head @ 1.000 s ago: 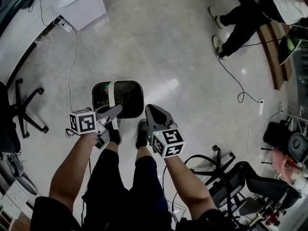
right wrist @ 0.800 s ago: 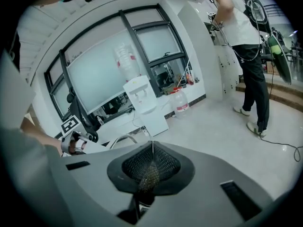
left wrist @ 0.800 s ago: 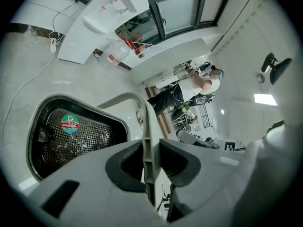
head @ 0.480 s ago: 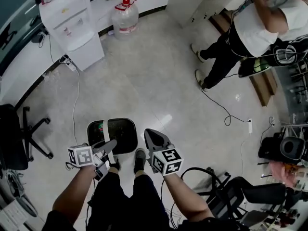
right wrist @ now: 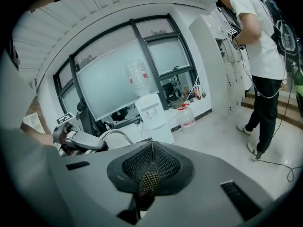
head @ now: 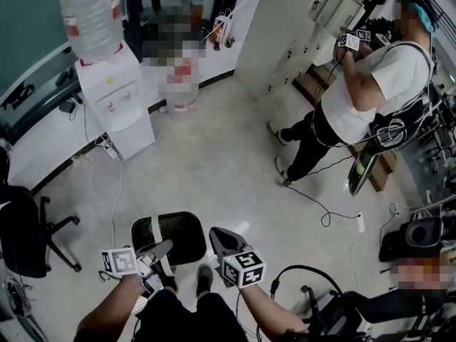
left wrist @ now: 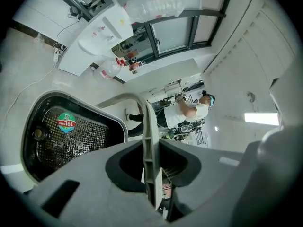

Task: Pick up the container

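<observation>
An office chair point(head: 25, 230) is standing far left of the container point(head: 169, 215), against a dark glass wall. Beyond the container and a little left, a white water dispenser point(head: 117, 105) is carrying an upturned bottle point(head: 89, 13), and a cord point(head: 114, 191) is trailing from it across the floor point(head: 214, 141) toward the container. The floor is showing pale glossy tiles that are catching ceiling light.

The left gripper point(head: 165, 246) point(left wrist: 150, 160) is pinching the container's white handle point(head: 154, 228) point(left wrist: 142, 108), its jaws pressed on the thin strip. The container, a black tub with a mesh lining and a round sticker point(left wrist: 66, 123) inside, is hanging or sitting just ahead of the person's shoes point(head: 204, 276); whether its base is touching the tiles cannot be told.

Just right of the container, the right gripper point(head: 217, 237) point(right wrist: 150, 167) is hovering with its jaws pressed together on nothing.

Farther right and well beyond the container, another person point(head: 363, 98) in a white shirt is standing by white cabinets point(head: 285, 34), with a black cable point(head: 320, 205) running across the tiles from their feet. More chairs and gear point(head: 399, 291) are crowding the far right.
</observation>
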A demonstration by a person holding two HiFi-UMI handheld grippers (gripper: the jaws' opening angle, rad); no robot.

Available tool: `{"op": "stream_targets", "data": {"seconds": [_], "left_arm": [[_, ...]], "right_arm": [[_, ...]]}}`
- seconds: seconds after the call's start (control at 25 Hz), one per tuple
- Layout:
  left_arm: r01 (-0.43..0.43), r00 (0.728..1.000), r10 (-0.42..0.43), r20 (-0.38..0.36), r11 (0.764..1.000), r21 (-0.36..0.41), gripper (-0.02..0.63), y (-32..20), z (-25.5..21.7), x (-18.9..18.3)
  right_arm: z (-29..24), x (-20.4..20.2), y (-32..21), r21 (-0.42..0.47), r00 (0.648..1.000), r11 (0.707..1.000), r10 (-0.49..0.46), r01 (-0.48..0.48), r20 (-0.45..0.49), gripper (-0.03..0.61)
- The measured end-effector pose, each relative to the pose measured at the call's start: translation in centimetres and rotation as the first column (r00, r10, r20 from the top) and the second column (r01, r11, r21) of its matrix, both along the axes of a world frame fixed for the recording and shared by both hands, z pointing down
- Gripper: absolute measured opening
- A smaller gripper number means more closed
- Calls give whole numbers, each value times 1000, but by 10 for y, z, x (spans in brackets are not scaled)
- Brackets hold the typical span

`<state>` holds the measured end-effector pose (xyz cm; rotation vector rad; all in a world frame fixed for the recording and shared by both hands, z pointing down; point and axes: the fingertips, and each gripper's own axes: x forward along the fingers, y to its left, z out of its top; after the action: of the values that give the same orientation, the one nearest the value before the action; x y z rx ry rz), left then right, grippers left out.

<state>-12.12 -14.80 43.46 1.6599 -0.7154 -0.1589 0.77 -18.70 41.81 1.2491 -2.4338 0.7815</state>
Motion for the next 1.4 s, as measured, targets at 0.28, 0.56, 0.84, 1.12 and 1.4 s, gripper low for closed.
{"op": "stream_targets", "data": {"seconds": [0.28, 0.56, 0.84, 1.12, 1.4], "left_arm": [[-13, 1000, 14, -5, 998, 60, 74, -3, -55, 6], [5, 1000, -3, -24, 997, 82, 72, -6, -88, 3], [20, 999, -15, -51, 995, 100, 72, -8, -122, 1], [13, 999, -6, -43, 987, 162, 72, -13, -157, 6], [27, 999, -21, -39, 986, 167, 72, -9, -175, 4]], "right_arm": [[-56, 9, -13, 62, 999, 998, 29, -30, 17, 11], [-101, 9, -25, 129, 999, 991, 18, -22, 28, 9], [-144, 16, -28, 197, 1000, 980, 14, -19, 25, 9], [-185, 18, -26, 258, 999, 966, 3, -16, 50, 9], [-198, 13, -21, 281, 999, 960, -11, -4, 51, 9]]}}
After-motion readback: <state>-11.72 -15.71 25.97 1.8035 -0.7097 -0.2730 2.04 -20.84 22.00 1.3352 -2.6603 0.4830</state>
